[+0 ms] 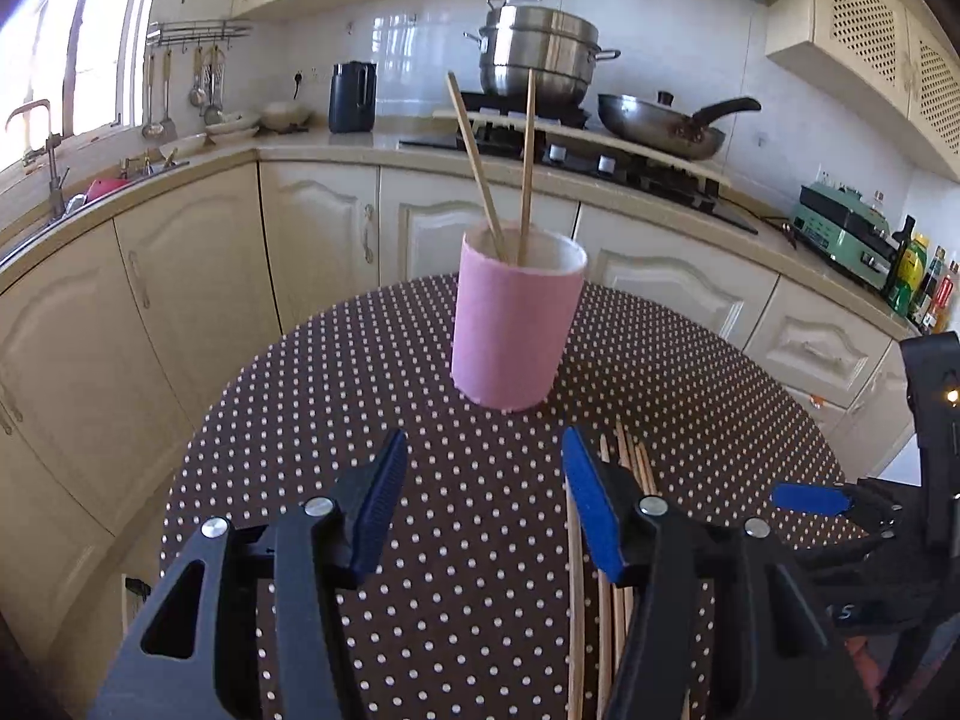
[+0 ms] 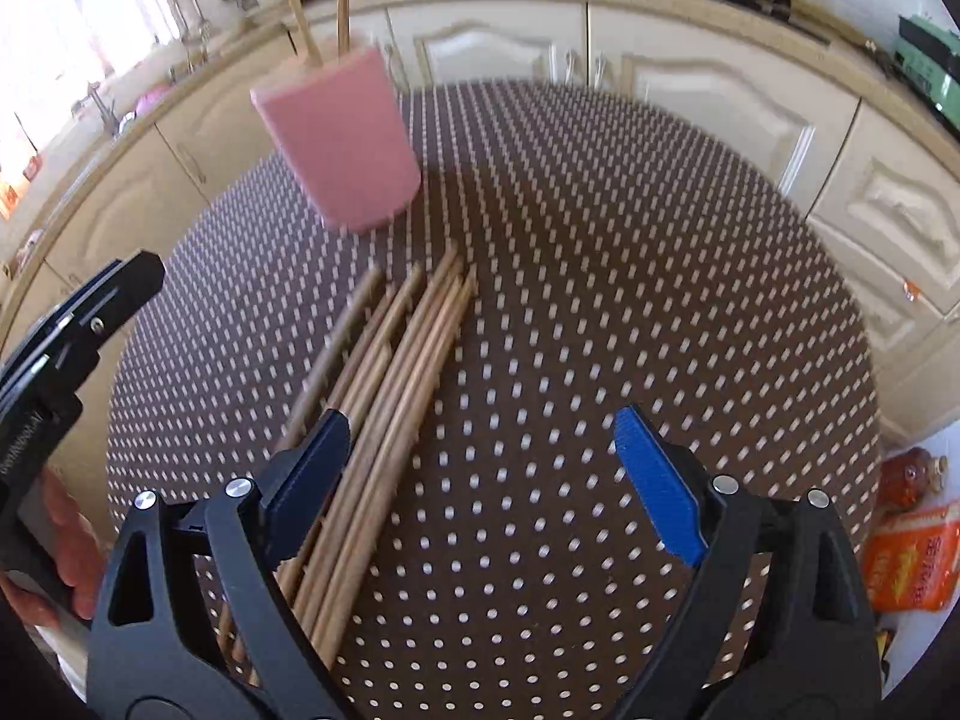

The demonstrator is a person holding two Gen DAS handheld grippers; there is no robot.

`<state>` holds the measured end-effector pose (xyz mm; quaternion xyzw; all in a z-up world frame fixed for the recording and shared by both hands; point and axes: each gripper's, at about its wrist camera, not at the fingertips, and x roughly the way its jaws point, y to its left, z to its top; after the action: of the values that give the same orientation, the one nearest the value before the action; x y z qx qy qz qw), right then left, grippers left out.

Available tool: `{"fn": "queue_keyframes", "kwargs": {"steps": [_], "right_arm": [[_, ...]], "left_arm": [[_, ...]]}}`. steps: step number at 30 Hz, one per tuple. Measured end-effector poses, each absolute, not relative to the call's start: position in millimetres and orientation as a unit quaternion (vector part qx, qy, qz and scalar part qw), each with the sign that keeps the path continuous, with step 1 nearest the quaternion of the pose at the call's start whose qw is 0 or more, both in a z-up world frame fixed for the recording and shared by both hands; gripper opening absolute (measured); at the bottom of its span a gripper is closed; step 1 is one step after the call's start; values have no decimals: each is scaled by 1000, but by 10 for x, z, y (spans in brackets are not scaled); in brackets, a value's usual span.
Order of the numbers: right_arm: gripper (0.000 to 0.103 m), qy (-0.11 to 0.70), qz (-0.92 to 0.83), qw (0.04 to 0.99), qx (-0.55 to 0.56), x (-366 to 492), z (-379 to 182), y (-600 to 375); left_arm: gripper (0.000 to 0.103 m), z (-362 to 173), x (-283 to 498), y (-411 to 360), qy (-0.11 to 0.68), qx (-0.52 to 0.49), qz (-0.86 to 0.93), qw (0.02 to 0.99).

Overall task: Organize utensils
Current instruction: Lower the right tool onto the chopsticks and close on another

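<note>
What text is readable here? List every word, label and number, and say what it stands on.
"S": on the body of the right tool, seen in the left wrist view; anything beside it is hidden.
White lettering on the side of the left tool, seen in the right wrist view: too blurred to read.
Print on the orange packet: blurred.
Labels on the bottles: too small.

The table (image 1: 300,420) wears a matt brown cloth printed with white dots. On it, the pink cup (image 1: 510,330) looks soft and felt-like outside, paler and smooth inside; 2 pale wooden chopsticks (image 1: 527,168) stand in it. At 6 o'clock from the cup lies a bundle of chopsticks (image 2: 408,360), bare matt wood. The left gripper (image 1: 480,504) and right gripper (image 2: 480,468) are matt black plastic with ribbed blue pads (image 1: 384,498) and shiny metal screws. At 12 o'clock, a polished steel steamer pot (image 1: 537,51) gleams before glossy white tiles.
</note>
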<state>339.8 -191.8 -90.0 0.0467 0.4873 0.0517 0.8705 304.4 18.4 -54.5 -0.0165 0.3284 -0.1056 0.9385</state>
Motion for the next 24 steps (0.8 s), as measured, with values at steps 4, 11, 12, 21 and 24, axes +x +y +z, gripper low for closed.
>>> {"fn": "queue_keyframes", "kwargs": {"steps": [4,11,12,21,24], "right_arm": [[89,498,43,865,39,3363,-1039,-1869],[89,506,22,862,21,3308,-1222,-1815],[89,501,22,865,22,3293,-1237,-1820],[89,493,18,869,40,3058,-1281,-1816],[89,493,21,869,44,3005,-1239,-1792]], "left_arm": [[54,-618,2984,155,338,-11,-109,935],[54,-728,2910,121,354,-3,-108,929],[54,-745,2886,115,355,-3,-108,929],[54,-856,2757,73,377,-7,-116,919],[54,-845,2720,29,374,1,-118,920]]}}
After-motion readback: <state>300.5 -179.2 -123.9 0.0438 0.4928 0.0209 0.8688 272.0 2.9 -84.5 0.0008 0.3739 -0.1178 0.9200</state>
